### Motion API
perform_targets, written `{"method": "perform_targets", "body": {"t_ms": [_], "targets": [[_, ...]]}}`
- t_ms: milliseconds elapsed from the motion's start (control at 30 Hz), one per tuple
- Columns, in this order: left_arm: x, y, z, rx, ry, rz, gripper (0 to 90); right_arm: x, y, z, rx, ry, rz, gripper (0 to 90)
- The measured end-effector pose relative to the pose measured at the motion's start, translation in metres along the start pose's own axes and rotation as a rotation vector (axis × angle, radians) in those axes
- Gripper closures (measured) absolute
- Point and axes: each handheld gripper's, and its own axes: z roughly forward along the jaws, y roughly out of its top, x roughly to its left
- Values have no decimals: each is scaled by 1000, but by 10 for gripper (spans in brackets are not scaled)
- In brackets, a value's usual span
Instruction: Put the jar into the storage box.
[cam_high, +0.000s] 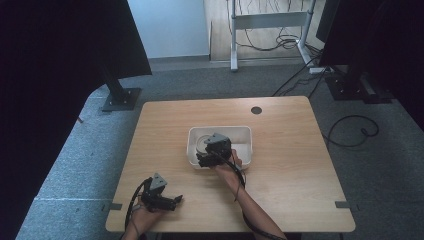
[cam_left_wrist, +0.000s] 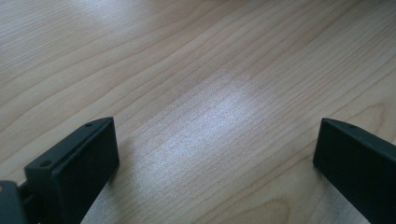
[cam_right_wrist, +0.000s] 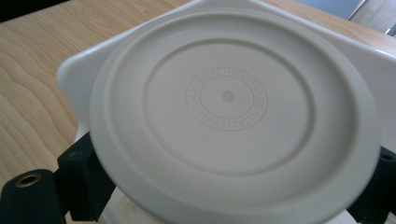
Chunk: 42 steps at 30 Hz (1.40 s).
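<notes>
Gripping a cream round plate (cam_right_wrist: 233, 121) between its jaws, the right gripper (cam_high: 212, 155) is lifting it over the white tray (cam_high: 247, 134) at table centre, unplaced, while the left gripper (cam_high: 167, 202) is idling wide open at seven o'clock.

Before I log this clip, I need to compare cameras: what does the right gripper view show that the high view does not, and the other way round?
The right gripper view alone shows the round plate's underside close up, with a ring of embossed lettering, held between its black jaws. The high view alone shows the left claw resting open near the table's front edge, plus the floor, cables and stands beyond. Both show the white tub and the wooden tabletop.
</notes>
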Motion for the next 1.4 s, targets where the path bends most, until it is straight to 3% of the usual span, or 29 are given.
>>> {"method": "perform_targets", "body": {"t_ms": [633,700,1033,1167,1400], "targets": [[0,0,0,0,0,0,0,9,-5,18,56,4,19,93],[0,0,0,-1,0,0,0,8,-7,18,43,14,46,93],[0,0,0,0,0,0,0,7,-4,18,71,17,43,91],[0,0,0,0,0,0,0,6,-2,17,78,40,57,19],[0,0,0,-1,0,0,0,7,1,8,67,34,16,24]]}}
